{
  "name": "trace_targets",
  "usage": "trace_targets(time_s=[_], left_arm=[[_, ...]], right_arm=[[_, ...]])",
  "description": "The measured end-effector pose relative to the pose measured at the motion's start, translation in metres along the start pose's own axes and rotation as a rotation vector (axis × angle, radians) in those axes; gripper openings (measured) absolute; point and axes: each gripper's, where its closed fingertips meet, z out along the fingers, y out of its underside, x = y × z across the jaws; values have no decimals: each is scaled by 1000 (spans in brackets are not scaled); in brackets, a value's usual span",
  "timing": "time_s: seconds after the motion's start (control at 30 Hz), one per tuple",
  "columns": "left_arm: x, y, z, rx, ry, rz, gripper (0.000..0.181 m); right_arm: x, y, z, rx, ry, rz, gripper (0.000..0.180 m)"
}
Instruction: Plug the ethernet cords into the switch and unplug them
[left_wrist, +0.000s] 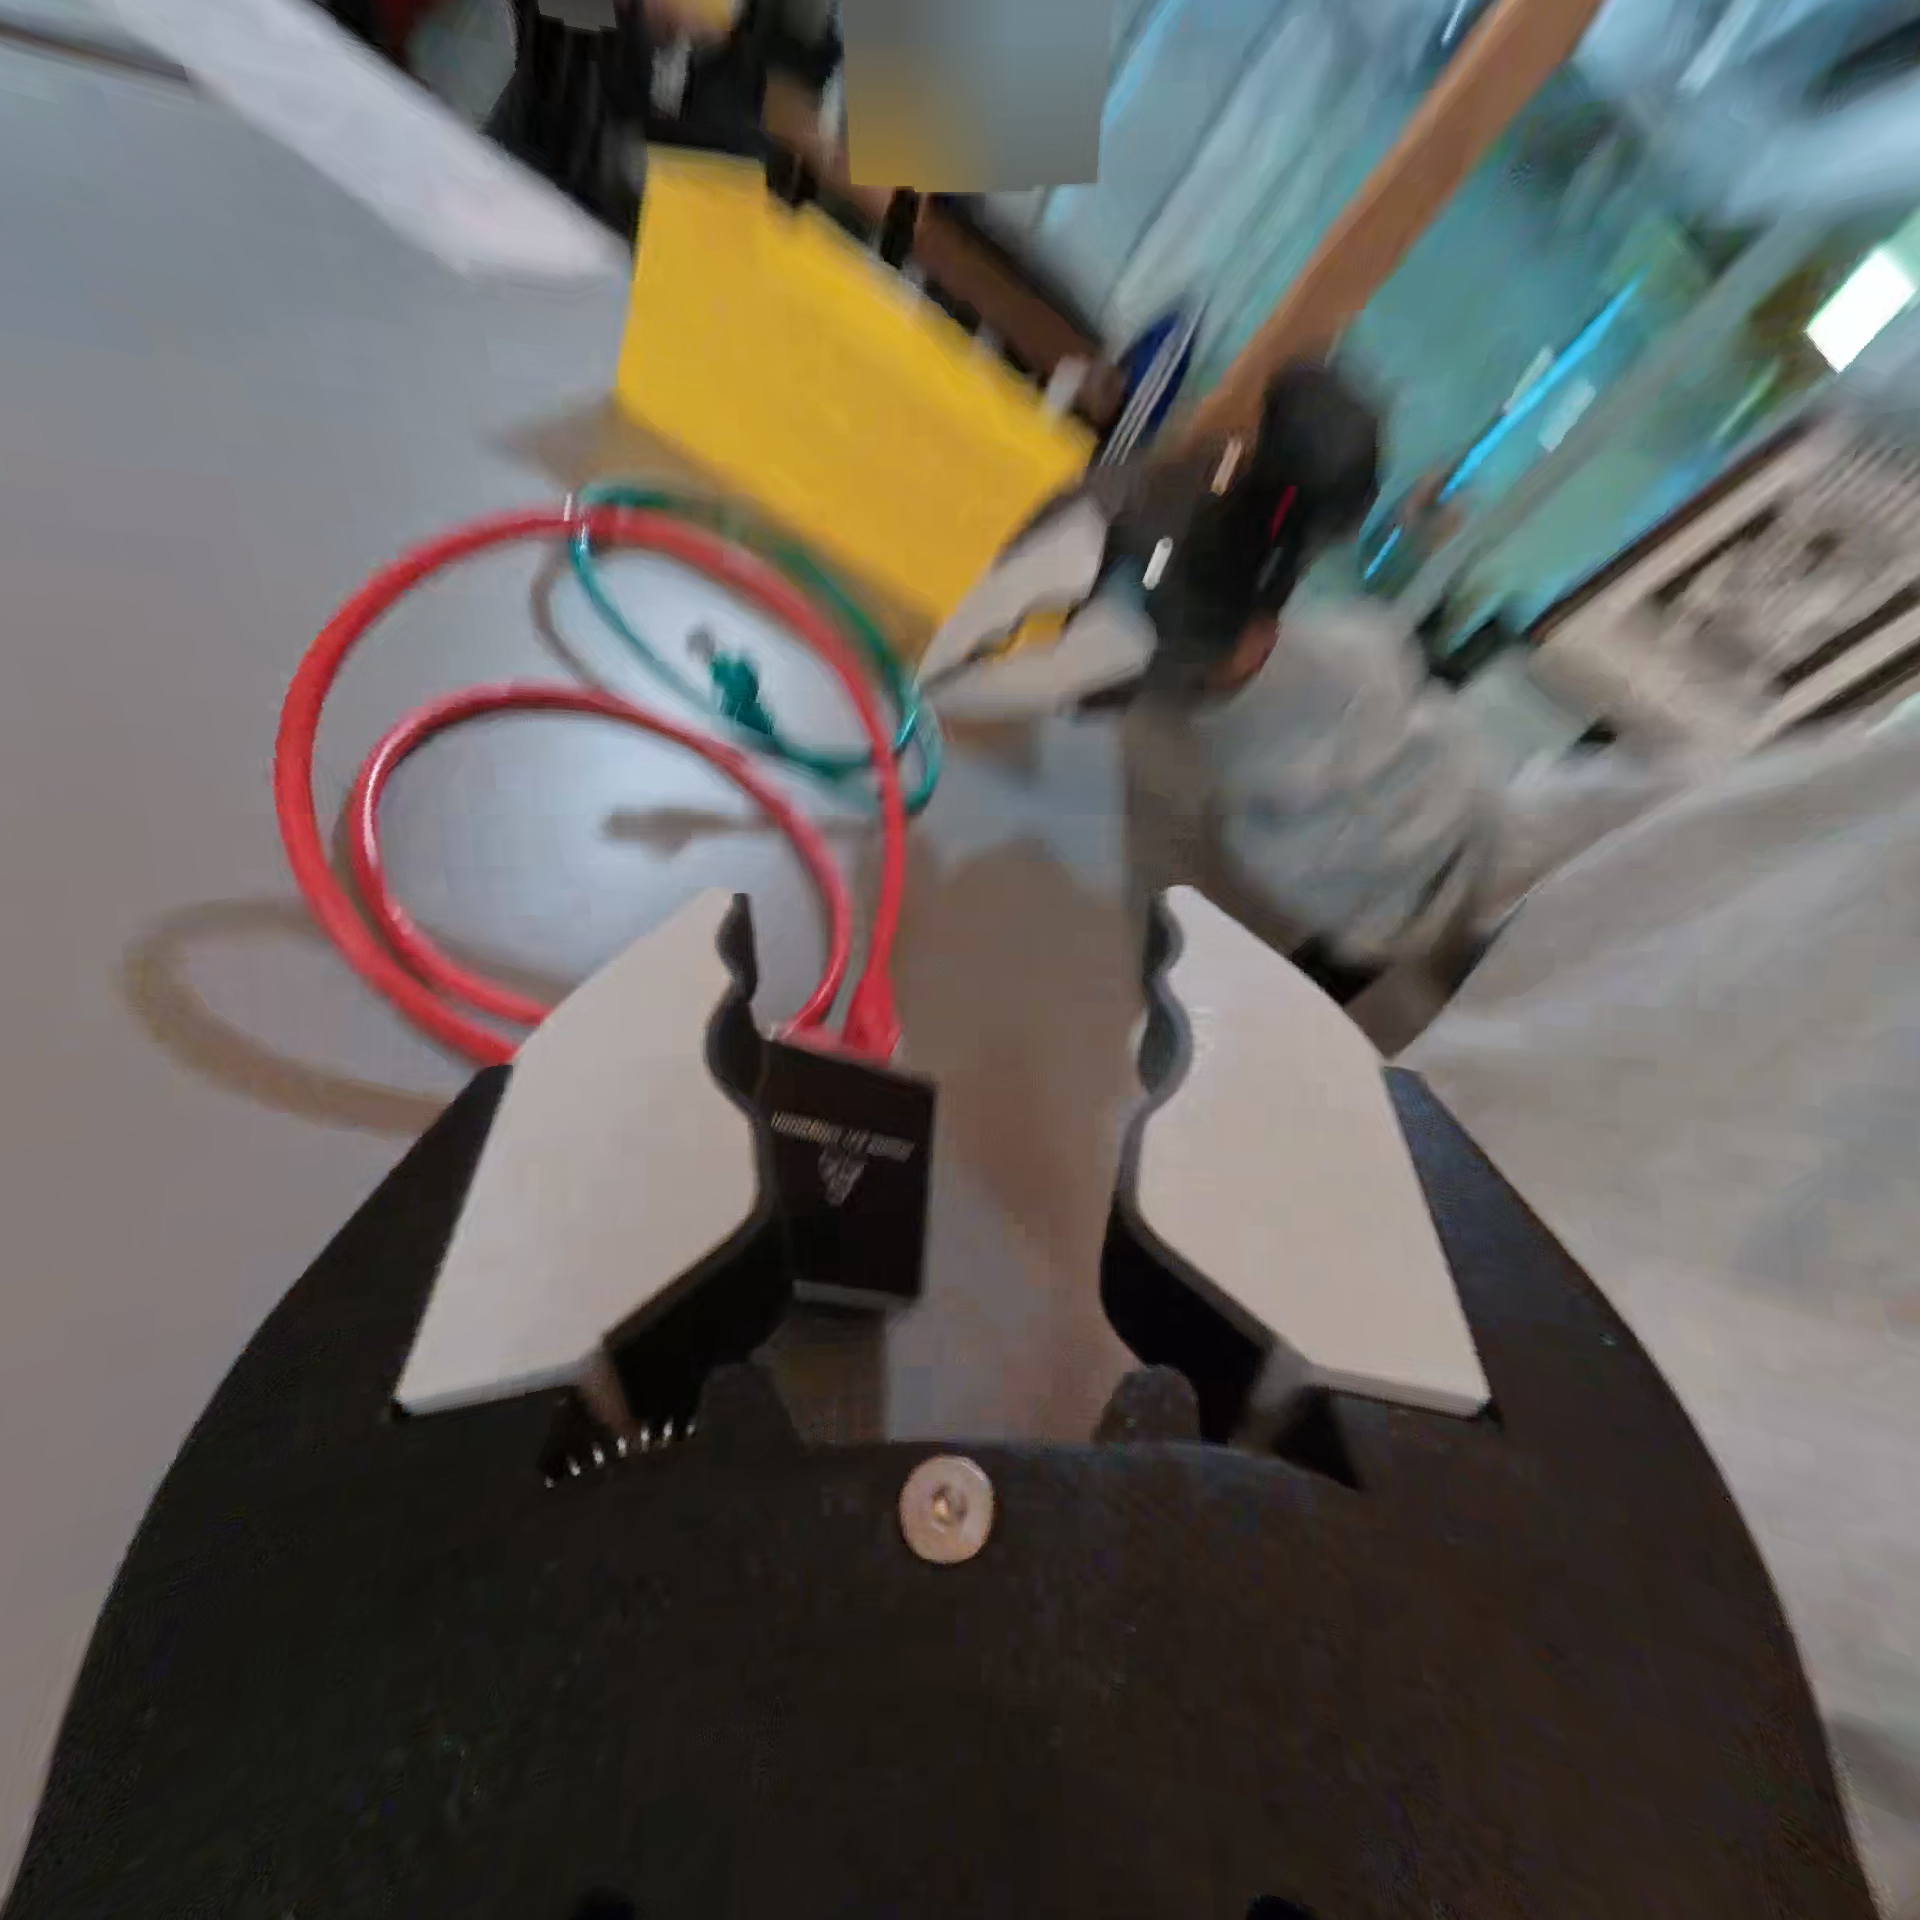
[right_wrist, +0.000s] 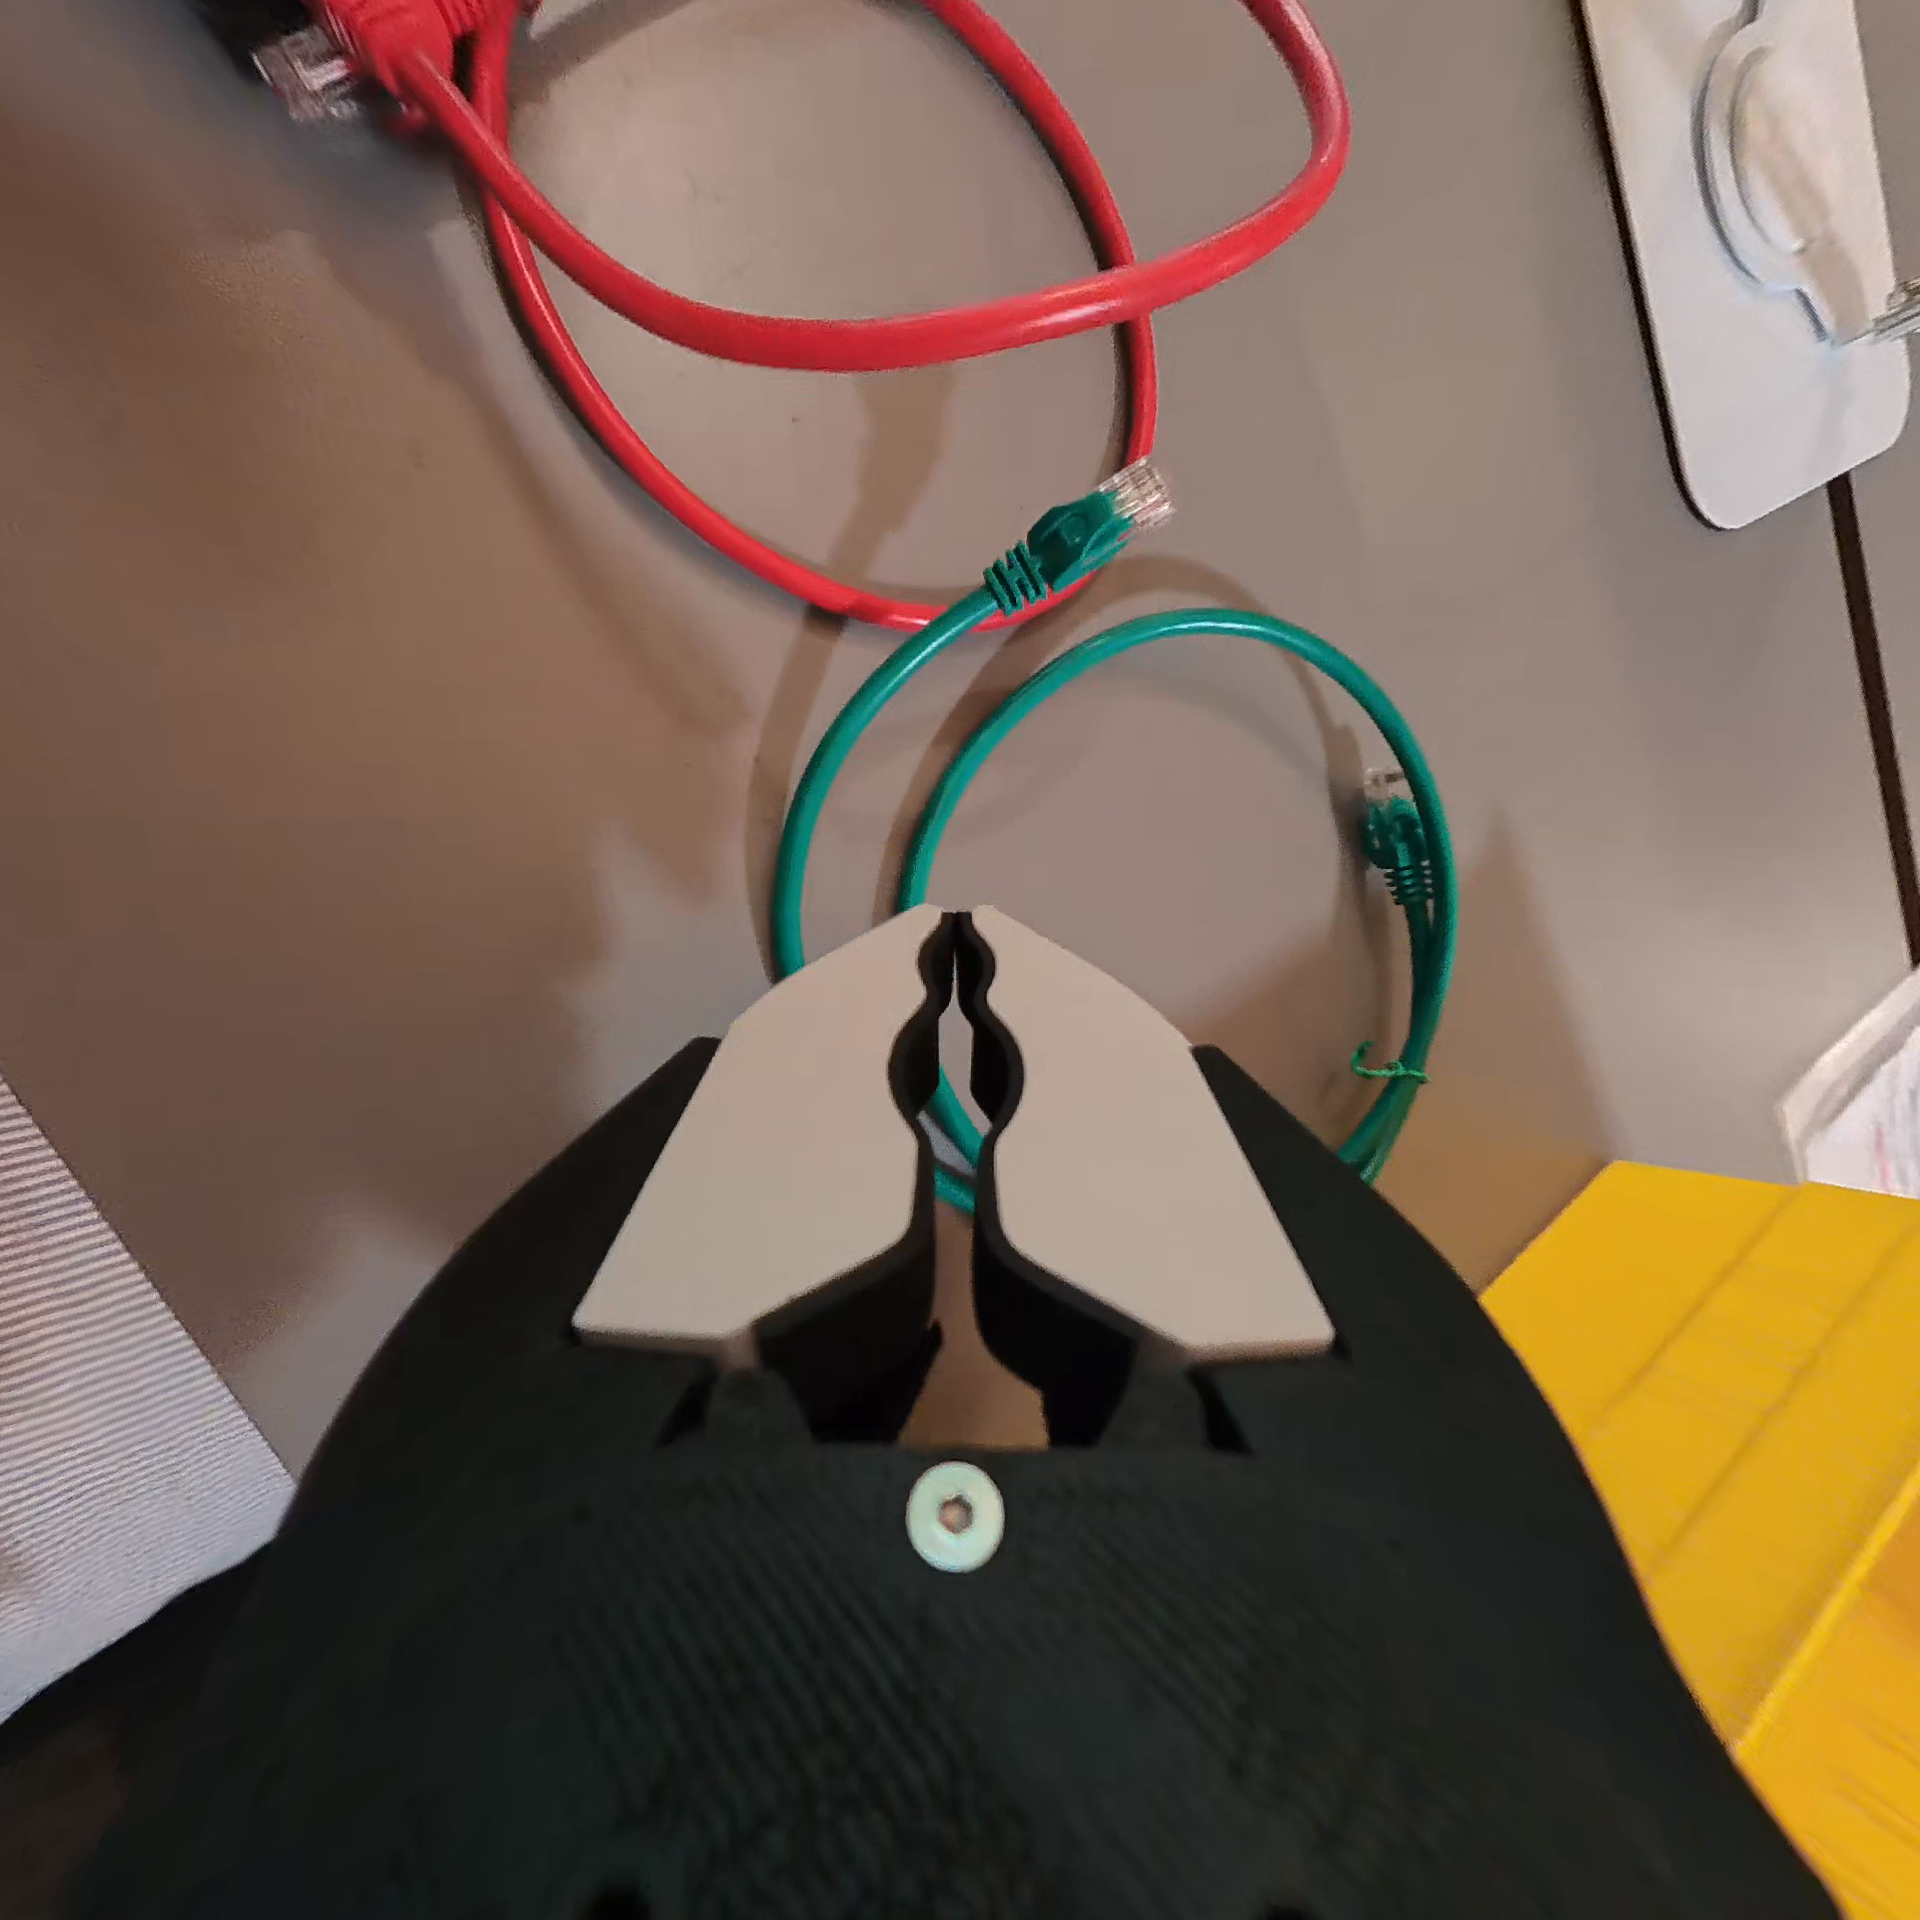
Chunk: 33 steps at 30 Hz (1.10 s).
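My left gripper (left_wrist: 951, 914) is open. A small black switch (left_wrist: 847, 1174) sits between its fingers, close against the left finger (left_wrist: 623, 1143). The red ethernet cord (left_wrist: 312, 727) runs in loops from the switch's far side. The green cord (left_wrist: 831, 764) lies coiled behind it. In the right wrist view my right gripper (right_wrist: 954, 920) is shut just above the green cord's (right_wrist: 1195, 623) loop, which passes under the fingers. One green plug (right_wrist: 1081, 530) lies free on the red cord (right_wrist: 831, 332); another (right_wrist: 1392, 831) rests inside the loop. The right gripper (left_wrist: 935, 665) also shows far off, blurred.
A yellow box (left_wrist: 810, 384) stands behind the cords and shows at the lower right (right_wrist: 1714, 1455). A white blister pack (right_wrist: 1766, 208) lies at the top right. A grey ribbed surface (right_wrist: 83, 1351) is at the left edge. The grey table (right_wrist: 312, 623) carries everything. A person's grey sleeve (left_wrist: 1330, 790) holds the right gripper.
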Motion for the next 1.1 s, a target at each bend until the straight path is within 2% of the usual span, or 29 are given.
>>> trace_targets(time_s=[0.1, 0.13, 0.23, 0.3, 0.37, 0.47, 0.63, 0.77, 0.83, 0.97, 1.1], left_arm=[[-15, 51, 12, -345, -160, 144, 94], [-21, 64, 15, -419, -195, 173, 94], [-33, 90, 28, -553, -256, 224, 77], [-42, 88, 32, -559, -336, 283, 66], [-44, 87, 30, -587, -364, 311, 65], [-50, 70, 21, -515, -427, 354, 64], [-44, 10, -5, -153, -447, 311, 64], [-39, -11, -19, 19, -420, 273, 63], [-40, -14, -23, 50, -420, 255, 63], [-41, -3, -17, 3, -387, 232, 63], [-34, 5, -2, -52, -356, 289, 64]], right_arm=[[-3, 0, 3, 22, -22, 19, 0], [-5, -1, 5, 28, -31, 23, 0], [-8, -3, 8, 38, -38, 15, 0], [-10, -4, 9, 42, -32, 1, 0], [-11, -6, 9, 49, -28, -5, 2], [-10, -8, 10, 61, -20, -1, 4], [-8, -7, 13, 77, -25, 33, 4], [-11, -10, 16, 88, -27, 35, 6], [-12, -12, 16, 89, -24, 31, 6], [-13, -17, 18, 114, -13, 47, 9], [-6, -34, 9, 228, 16, 112, 13]])
